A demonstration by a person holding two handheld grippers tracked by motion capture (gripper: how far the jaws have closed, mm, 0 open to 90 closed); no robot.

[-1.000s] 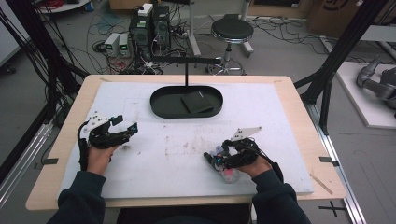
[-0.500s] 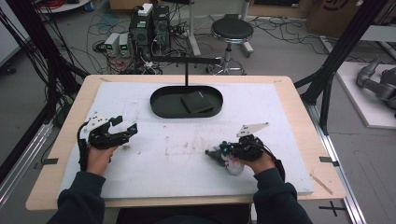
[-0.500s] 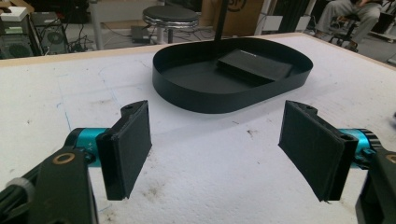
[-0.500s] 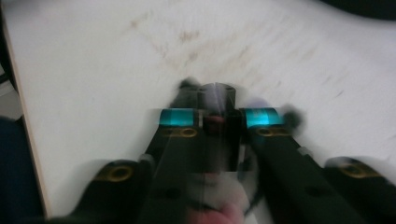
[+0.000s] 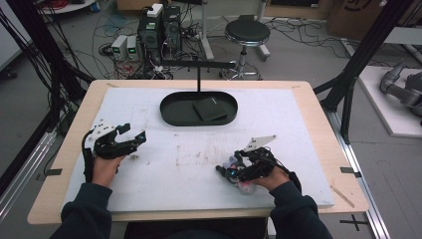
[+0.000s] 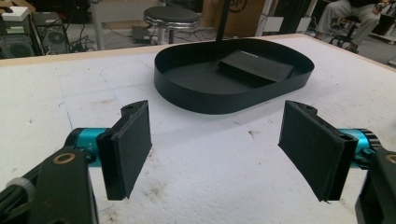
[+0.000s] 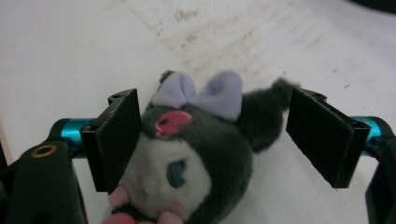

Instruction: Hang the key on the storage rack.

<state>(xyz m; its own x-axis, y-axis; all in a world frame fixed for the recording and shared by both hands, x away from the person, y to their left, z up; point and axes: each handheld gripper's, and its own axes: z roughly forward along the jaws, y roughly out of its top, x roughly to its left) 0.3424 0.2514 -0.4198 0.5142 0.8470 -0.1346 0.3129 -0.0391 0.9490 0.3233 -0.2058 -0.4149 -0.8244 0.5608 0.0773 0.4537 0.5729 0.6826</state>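
Plush toy (image 7: 196, 140), a small dark grey character head with a white face, a lilac bow and a pink mark on its forehead, lies on the white table cover (image 5: 199, 149) between the jaws of the right gripper (image 7: 215, 135). In the right gripper view, the pad at nine o'clock sits against or just beside the toy's cheek, while the pad at three o'clock stands clear of it, with a gap of bare cover showing between pad and toy. The jaws have just been opening and now stand spread wide, so the toy is released, lying loose between them. The toy's bow points toward twelve o'clock in that view, and its face toward six o'clock.

In the high view, the right gripper (image 5: 234, 172) rests low on the cover at about five o'clock from the table's middle, with the toy (image 5: 244, 185) partly hidden under it and the person's hand.

The left gripper (image 5: 133, 137) sits well apart, at about nine o'clock on the table. Its jaws are spread wide with nothing between them.

A black oval tray (image 5: 174, 112) lies at twelve o'clock, holding a flat black block (image 5: 209, 108).
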